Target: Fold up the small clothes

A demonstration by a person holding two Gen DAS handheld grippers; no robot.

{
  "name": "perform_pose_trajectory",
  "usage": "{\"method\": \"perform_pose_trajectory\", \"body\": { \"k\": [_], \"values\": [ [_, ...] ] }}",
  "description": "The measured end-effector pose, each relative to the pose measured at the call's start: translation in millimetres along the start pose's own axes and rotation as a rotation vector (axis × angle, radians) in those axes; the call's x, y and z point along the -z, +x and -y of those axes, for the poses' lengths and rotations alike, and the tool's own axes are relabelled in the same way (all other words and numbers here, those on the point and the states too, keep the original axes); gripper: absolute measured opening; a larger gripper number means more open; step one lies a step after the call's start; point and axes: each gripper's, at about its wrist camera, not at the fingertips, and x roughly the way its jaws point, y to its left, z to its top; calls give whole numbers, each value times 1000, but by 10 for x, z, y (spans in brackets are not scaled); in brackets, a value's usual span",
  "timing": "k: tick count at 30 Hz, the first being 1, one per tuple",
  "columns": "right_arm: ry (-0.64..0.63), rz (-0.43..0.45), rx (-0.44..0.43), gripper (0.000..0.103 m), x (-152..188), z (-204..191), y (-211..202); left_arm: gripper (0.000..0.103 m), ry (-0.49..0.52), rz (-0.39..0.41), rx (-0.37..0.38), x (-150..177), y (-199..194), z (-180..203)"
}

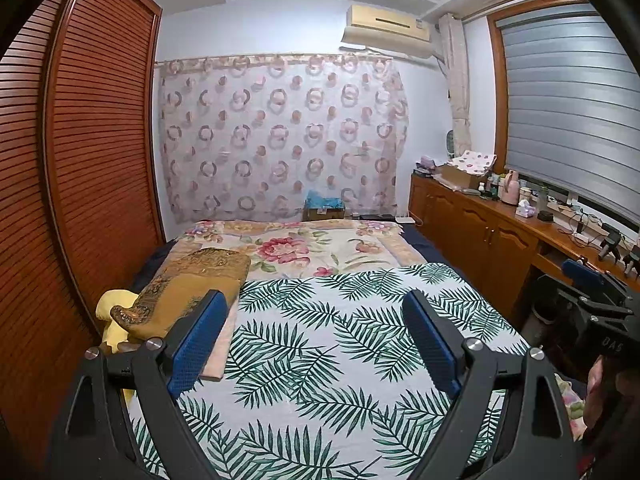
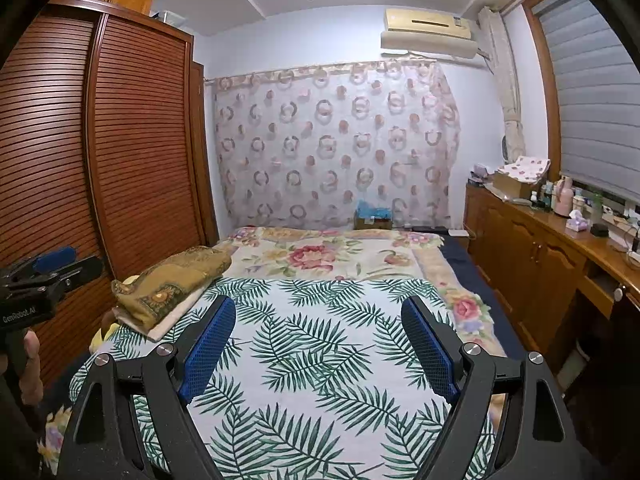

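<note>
"GenRobot.AI" on the left hand-held gripper (image 2: 56,258); "DAS" on the right hand-held gripper (image 1: 580,276).

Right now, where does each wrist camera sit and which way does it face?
Left wrist: sits behind the open left gripper, looks along the leaf-print cloth toward the curtained wall; the right gripper and a bit of hand show at the right edge.
Right wrist: sits behind the open right gripper, faces the same way; the left gripper and its hand show at the left edge.
Shared: the leaf-print cloth, the folded brown cloth at its left, the floral blanket, the slatted wardrobe.
</note>
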Motion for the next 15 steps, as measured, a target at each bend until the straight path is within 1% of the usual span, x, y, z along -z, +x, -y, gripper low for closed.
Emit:
{"method": "perform_pose_trajectory", "body": {
  "k": [15],
  "values": [
    [-2, -9, -11, 86, -21, 103, 56, 90, -3, -2, 0, 10, 11, -26]
  ]
}}
